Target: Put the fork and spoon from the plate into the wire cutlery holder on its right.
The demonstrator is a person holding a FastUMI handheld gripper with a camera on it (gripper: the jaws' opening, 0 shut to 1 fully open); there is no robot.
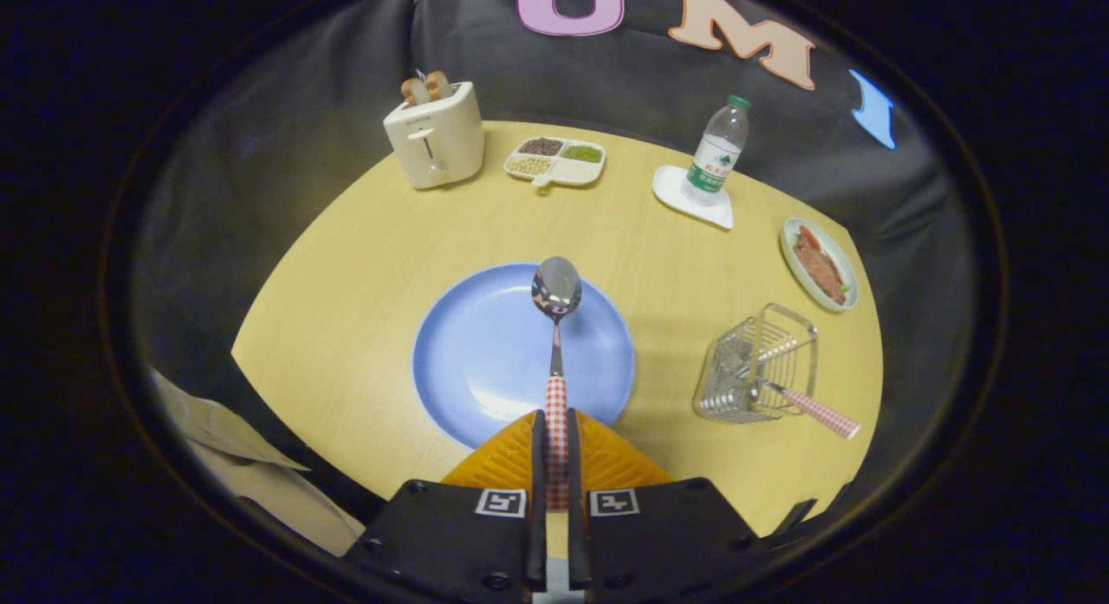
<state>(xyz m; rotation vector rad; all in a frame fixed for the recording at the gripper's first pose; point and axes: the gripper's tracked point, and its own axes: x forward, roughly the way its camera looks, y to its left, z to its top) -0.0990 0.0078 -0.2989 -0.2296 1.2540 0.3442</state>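
gripper (555,431): two narrow fingers standing side by side, with only a thin gap between them
finger shape: long flat blades, each one widening behind into a ribbed wedge with a herringbone pattern
body: two blocky dark housings, one behind each finger, with slanted top faces
markings: one square black-and-white tag on each housing, just next to the finger
screws: small round dark screws at the corners and the lower part of the housings
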